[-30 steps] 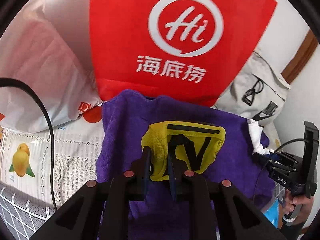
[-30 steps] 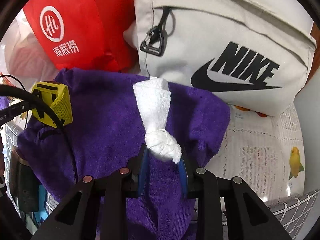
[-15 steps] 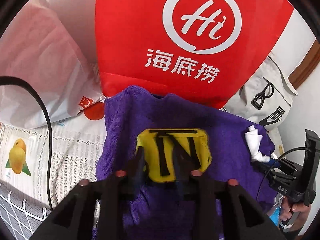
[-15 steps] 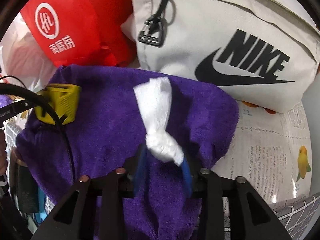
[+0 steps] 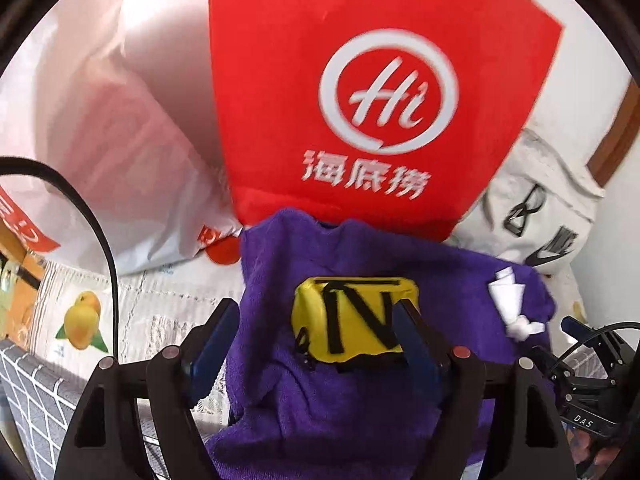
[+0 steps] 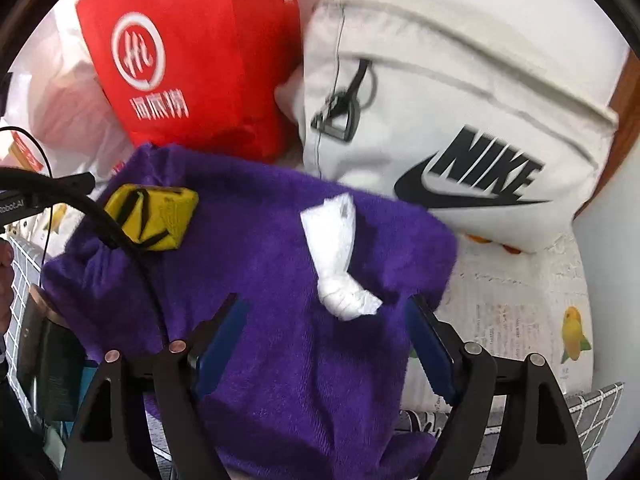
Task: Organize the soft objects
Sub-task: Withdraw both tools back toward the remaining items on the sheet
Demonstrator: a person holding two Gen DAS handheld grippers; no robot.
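Left gripper point(image 5: 316, 336) stands spread wide, gripping nothing, the yellow pouch point(image 5: 354, 318) lying between its fingers on the purple towel point(image 5: 360, 408). Right gripper point(image 6: 326, 340) likewise gapes around the knotted white cloth point(image 6: 340, 264). Beyond stand the red bag point(image 5: 360, 92) and Nike bag point(image 6: 460, 120).

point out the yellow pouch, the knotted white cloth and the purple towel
yellow pouch point(image 5: 352, 320), left wrist view, on its front face
knotted white cloth point(image 6: 346, 300), right wrist view, on the knot
purple towel point(image 6: 280, 344), right wrist view, on its middle
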